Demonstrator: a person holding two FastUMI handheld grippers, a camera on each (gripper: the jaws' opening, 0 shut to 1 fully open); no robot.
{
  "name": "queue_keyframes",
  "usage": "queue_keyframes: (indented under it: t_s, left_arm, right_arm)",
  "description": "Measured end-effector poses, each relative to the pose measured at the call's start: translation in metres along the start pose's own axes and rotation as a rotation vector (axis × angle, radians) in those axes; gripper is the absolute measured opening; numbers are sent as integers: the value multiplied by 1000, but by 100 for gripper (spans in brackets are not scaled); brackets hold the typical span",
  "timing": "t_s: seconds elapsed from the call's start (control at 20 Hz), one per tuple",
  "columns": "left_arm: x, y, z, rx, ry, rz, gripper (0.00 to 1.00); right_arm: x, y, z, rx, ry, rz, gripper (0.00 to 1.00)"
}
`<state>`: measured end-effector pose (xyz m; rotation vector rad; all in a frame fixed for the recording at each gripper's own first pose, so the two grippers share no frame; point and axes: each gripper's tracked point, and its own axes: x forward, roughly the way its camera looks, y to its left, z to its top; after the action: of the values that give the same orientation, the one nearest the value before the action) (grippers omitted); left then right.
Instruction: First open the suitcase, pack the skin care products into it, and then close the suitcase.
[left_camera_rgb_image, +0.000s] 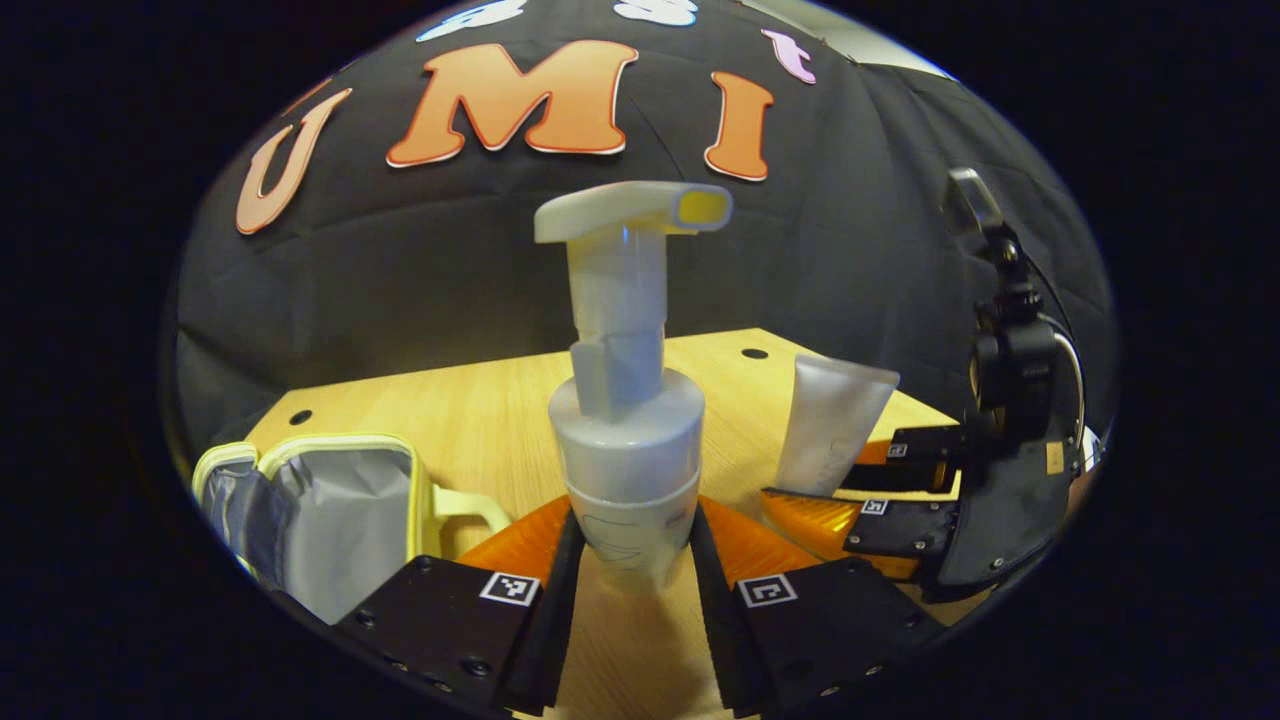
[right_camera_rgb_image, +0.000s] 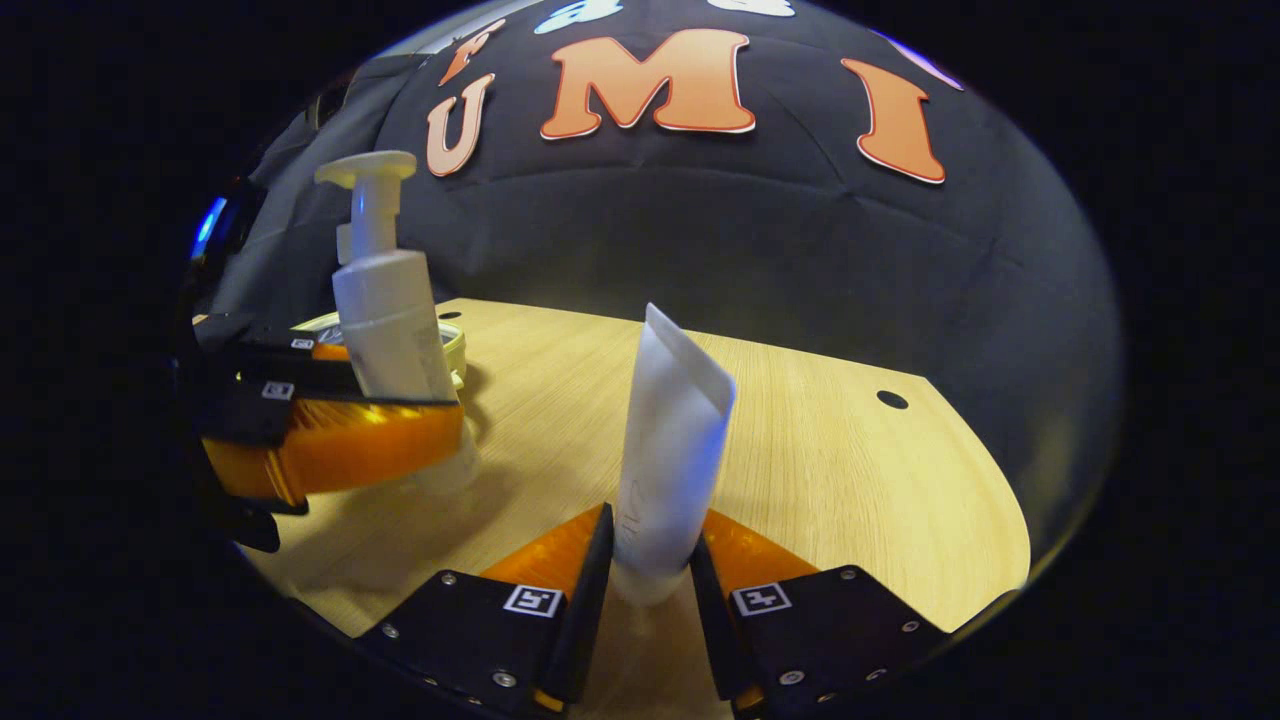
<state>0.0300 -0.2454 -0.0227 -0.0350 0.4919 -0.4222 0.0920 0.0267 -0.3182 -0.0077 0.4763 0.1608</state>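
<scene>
A white pump bottle (left_camera_rgb_image: 628, 420) stands upright between the fingers of my left gripper (left_camera_rgb_image: 628, 555), which is shut on its body. The open suitcase (left_camera_rgb_image: 310, 510), a small pale case with grey lining, lies at the lower left of the left gripper view. A white squeeze tube (right_camera_rgb_image: 668, 450) stands upright in my right gripper (right_camera_rgb_image: 650, 560), both fingers pressing on its lower part. In the left gripper view the tube (left_camera_rgb_image: 832, 420) and right gripper (left_camera_rgb_image: 900, 500) show at the right. In the right gripper view the pump bottle (right_camera_rgb_image: 385, 290) and left gripper (right_camera_rgb_image: 340, 440) show at the left.
The light wooden table (right_camera_rgb_image: 860, 470) has round holes (right_camera_rgb_image: 892, 399) near its far edge. Black cloth hangs behind it. The suitcase rim (right_camera_rgb_image: 455, 345) peeks out behind the pump bottle in the right gripper view.
</scene>
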Motion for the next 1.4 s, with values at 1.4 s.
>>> queue_keyframes:
  t_s: [1.4]
  left_arm:
    - [-135,231,64,-9,37,252,57]
  right_arm:
    - [-46,172,194,17,-139,152,39]
